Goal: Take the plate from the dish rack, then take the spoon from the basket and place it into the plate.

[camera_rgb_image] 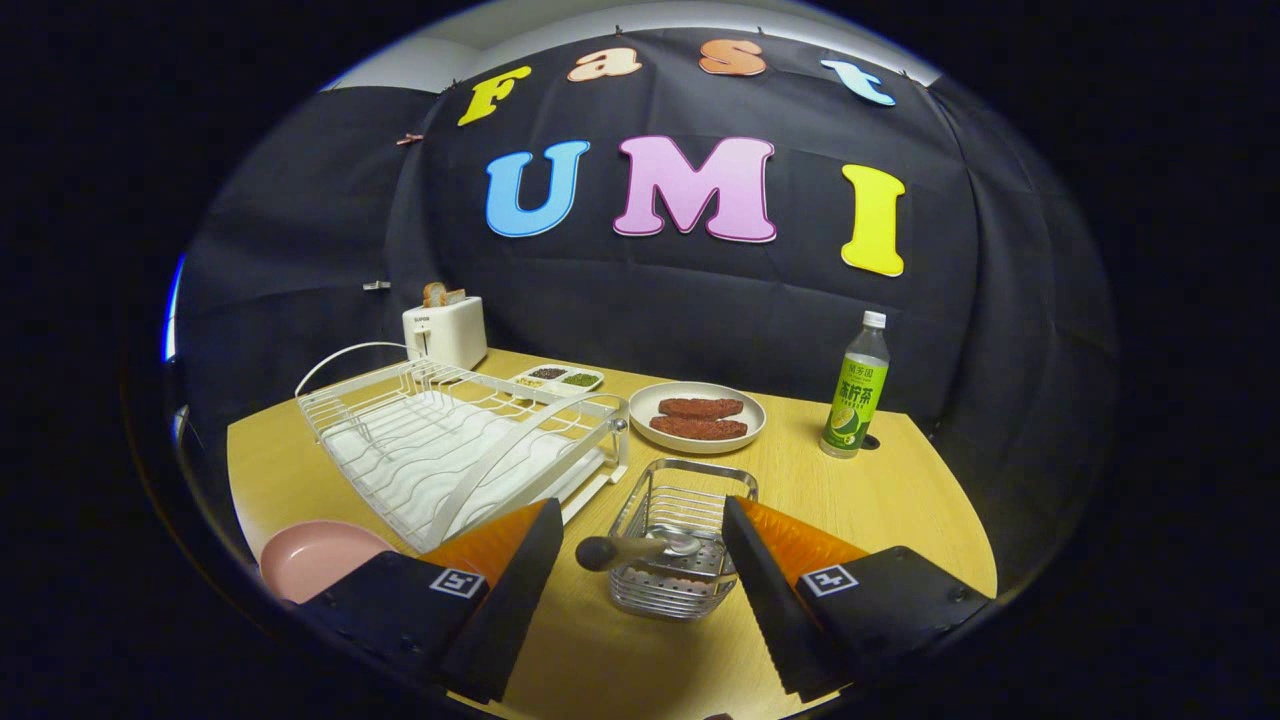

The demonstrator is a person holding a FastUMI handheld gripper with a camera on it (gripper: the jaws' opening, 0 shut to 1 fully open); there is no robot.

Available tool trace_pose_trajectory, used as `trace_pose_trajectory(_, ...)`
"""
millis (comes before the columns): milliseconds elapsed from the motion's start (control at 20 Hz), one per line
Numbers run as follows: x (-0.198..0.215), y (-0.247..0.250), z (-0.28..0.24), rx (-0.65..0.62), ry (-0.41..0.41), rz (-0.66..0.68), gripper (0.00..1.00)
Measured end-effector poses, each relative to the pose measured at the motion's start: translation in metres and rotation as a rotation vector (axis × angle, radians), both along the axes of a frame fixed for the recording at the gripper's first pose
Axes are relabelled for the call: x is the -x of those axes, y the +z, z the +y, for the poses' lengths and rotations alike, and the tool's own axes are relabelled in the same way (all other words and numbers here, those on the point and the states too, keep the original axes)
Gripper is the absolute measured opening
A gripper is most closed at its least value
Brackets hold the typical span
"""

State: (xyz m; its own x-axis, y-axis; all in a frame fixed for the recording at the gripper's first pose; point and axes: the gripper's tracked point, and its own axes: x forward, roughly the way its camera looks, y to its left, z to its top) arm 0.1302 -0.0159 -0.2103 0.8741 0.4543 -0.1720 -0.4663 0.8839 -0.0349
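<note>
A pink plate (318,557) lies flat on the wooden table, left of my left finger and in front of the white dish rack (455,445), whose slots hold nothing. A wire basket (683,540) stands just ahead of my fingers, between them. The spoon (640,549) lies in it with its dark handle sticking out over the left rim and its metal bowl inside. My gripper (643,530) is open, its tips on either side of the basket, holding nothing.
A white toaster (446,332) with toast stands behind the rack. Next to it sit a small divided dish (558,379) and a beige plate with two brown patties (698,416). A green drink bottle (856,390) stands far right.
</note>
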Motion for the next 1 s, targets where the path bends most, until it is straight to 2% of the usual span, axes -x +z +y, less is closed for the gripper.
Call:
trace_pose_trajectory(100,-0.003,-0.005,0.007,-0.001,0.002,-0.006,0.98)
trace_pose_trajectory(200,-0.004,-0.007,0.012,0.000,0.005,-0.023,0.88)
trace_pose_trajectory(450,-0.007,-0.004,0.014,0.008,-0.023,-0.074,0.58)
trace_pose_trajectory(500,-0.008,-0.003,0.012,0.003,-0.039,-0.075,0.55)
trace_pose_trajectory(550,-0.010,-0.002,0.012,-0.006,-0.044,-0.072,0.40)
trace_pose_trajectory(650,-0.011,-0.003,0.014,-0.014,-0.054,-0.053,0.29)
trace_pose_trajectory(1000,-0.012,0.012,-0.001,-0.013,-0.086,-0.054,0.15)
